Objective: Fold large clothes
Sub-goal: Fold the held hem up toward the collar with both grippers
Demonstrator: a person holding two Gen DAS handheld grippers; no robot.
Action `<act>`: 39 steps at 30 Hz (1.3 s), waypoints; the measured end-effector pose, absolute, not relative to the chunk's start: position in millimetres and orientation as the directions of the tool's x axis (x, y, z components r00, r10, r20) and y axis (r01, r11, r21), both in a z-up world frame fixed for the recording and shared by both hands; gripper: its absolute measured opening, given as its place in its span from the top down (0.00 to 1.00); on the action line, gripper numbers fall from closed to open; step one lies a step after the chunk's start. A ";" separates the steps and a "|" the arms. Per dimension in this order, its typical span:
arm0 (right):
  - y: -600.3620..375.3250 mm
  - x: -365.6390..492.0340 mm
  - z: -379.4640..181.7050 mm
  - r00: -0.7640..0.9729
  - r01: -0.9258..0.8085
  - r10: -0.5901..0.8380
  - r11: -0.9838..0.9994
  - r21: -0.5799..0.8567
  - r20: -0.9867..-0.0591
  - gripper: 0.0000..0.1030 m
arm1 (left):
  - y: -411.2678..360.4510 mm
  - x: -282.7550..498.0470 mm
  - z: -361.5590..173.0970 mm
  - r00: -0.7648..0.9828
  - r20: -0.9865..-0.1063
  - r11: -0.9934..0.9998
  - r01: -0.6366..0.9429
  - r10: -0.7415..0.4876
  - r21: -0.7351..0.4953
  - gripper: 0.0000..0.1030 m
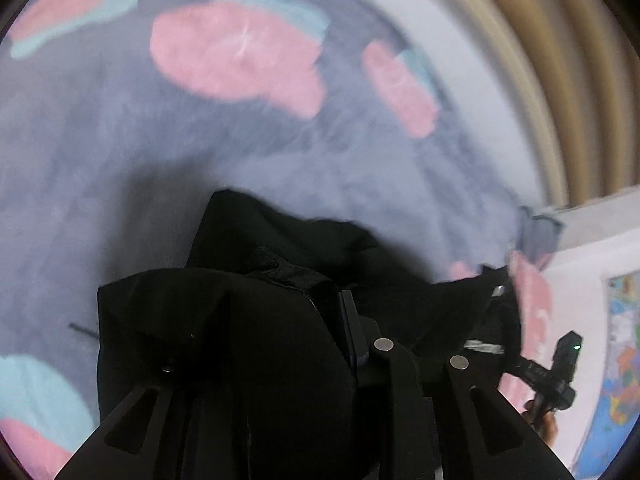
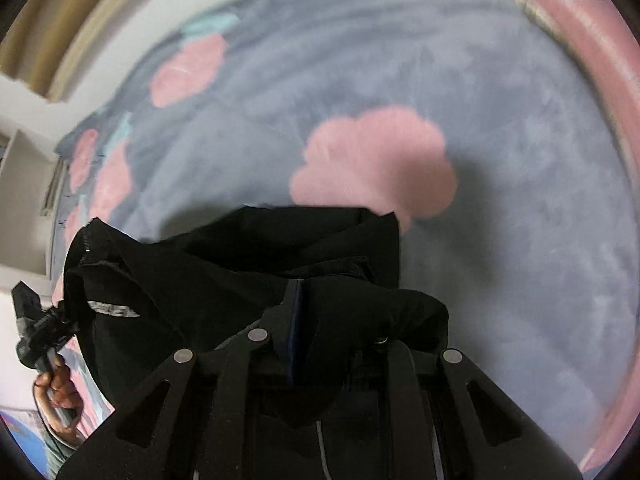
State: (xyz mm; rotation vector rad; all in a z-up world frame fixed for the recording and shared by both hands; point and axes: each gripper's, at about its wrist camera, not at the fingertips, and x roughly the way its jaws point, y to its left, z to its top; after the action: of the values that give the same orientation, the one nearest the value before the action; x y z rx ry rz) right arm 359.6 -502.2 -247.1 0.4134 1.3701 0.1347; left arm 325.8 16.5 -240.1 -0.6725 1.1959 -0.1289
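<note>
Observing: black garment (image 1: 256, 320) bunched and lifted above a grey blanket (image 1: 120, 160), carried between two hand-held grippers
Surface: blanket is grey-blue plush with pink (image 1: 240, 52) and pale turquoise cloud shapes; it looks like a bed cover, though no bed frame can be made out
Left gripper (image 1: 344, 320): points steeply down; cloth drapes over its left finger and hides it, right finger (image 1: 356, 340) partly visible with a blue pad edge
Left fingers, state: nearly together with a fold of the black garment between them; whether the pads press on it cannot be read, fabric covers the contact
Right gripper (image 2: 294, 320): also pointing steeply down, garment (image 2: 280, 248) heaped over both fingers
Right fingers, state: drawn together, clamped on a fold of the black garment at the blue pad line (image 2: 294, 312)
Garment position: hangs in a slack span between the two grippers, its lower folds above the blanket; contact with the blanket cannot be judged
Garment detail: silver reflective strip (image 2: 114, 310) on the fabric near the left-hand side
Cross view: right wrist view shows the person's left hand (image 2: 60, 392) on its gripper handle at the lower left edge
Background: beige curtain (image 1: 560, 60) and white wall behind the blanket; coloured map-like poster (image 1: 624, 360) at the right edge
Image quality: strong motion blur on the blanket and background in both views
</note>
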 end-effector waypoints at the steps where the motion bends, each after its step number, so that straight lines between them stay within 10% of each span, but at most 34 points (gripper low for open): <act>1: -498.9 365.7 -260.7 0.182 0.149 0.323 0.925 0.351 -0.929 0.83 | 12.5 331.4 -252.6 0.361 -0.833 0.817 -0.251 -0.420 -0.520 0.75; 12: -491.1 368.1 -272.9 0.127 0.128 0.312 0.936 0.327 -0.942 0.81 | 15.2 334.7 -260.6 0.290 -0.823 0.814 -0.191 -0.488 -0.549 0.71; 21: -528.1 311.7 -180.9 0.267 0.152 0.507 0.817 0.556 -0.819 0.64 | 86.8 257.3 -162.8 0.394 -0.561 0.563 -0.123 -0.728 -0.817 0.45; 30: -485.2 270.7 -111.8 0.456 -0.004 0.352 0.919 0.394 -0.817 0.46 | 16.5 231.3 -127.3 0.395 -0.686 0.759 0.045 -0.610 -0.649 0.37; 39: -373.2 286.4 -223.5 0.298 -0.180 0.215 0.970 0.166 -0.930 0.38 | -108.1 256.9 -206.6 0.332 -0.842 0.901 0.060 -0.425 -0.430 0.37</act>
State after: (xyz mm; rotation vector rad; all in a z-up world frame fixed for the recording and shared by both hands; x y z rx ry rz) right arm 286.4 -373.2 -223.5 0.0325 1.2410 0.2620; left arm 256.9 -108.1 -206.6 -0.3508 1.1964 -0.3249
